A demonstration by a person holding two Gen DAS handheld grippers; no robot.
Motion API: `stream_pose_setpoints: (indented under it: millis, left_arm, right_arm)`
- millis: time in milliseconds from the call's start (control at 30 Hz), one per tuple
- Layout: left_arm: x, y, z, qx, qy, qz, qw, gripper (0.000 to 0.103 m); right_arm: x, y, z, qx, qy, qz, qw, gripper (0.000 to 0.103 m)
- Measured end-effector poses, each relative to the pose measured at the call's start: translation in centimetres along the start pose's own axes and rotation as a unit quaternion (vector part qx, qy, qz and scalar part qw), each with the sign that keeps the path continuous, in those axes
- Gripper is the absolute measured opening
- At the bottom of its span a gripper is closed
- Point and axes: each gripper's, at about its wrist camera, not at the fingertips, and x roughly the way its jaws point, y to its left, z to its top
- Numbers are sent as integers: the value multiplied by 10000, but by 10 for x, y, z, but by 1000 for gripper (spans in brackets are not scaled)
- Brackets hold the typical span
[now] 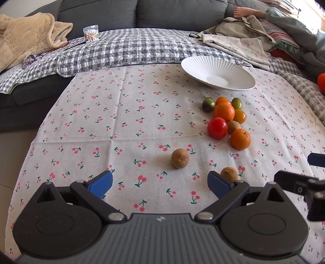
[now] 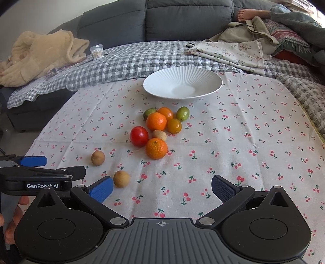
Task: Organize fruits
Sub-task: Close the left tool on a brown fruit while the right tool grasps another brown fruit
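A pile of small fruits lies on the cherry-print cloth (image 1: 126,126): a red tomato (image 1: 217,128) (image 2: 139,136), two oranges (image 1: 240,139) (image 2: 156,148), green and yellow ones, and a brown one in the middle. Two brown longans lie apart, one (image 1: 180,158) (image 2: 98,158) ahead of my left gripper, one (image 1: 229,174) (image 2: 121,178) by its right finger. An empty white ribbed plate (image 1: 203,67) (image 2: 162,81) stands behind the pile. My left gripper (image 1: 160,182) is open and empty. My right gripper (image 2: 162,187) is open and empty, right of the left one.
A grey sofa with a checked quilt (image 2: 130,58) lies behind the table. On it are a beige blanket (image 1: 26,38), a cotton-swab box (image 1: 91,33), folded cloths (image 2: 233,50) and a person's bare foot (image 2: 247,13). The left gripper shows in the right wrist view (image 2: 38,172).
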Motion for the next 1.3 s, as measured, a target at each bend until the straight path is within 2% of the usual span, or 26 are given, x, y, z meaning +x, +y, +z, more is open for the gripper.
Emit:
stream_pose_setpoints:
  millis: [167,300,400,667,900,1300]
  left_arm:
    - [9,2,0,34,-55,58,10000,98]
    - [19,5,-1,13,-4,80,10000,95]
    - [22,6,-1,35,-48,98,9999,93]
    - [32,-1,-1,291,-211,-122,9993,86]
    - [44,-4,-2,425,-293,-283,9983,79]
    - [57,-13,-3,655,-504,-474,9954,43]
  right_arm:
    - [10,11,-9,-241,-235,120,9994,103]
    - [25,19,-19,-428,-230,100,9988,102]
    - [35,26,-26,-628,-188,115,9978,97]
    - [47,36,-34,-813,-278,165,9962,91]
    - [54,39,-37,-906,-368,113,9951,81]
    - [65,49,-30,-1080,-517,231,9925,53]
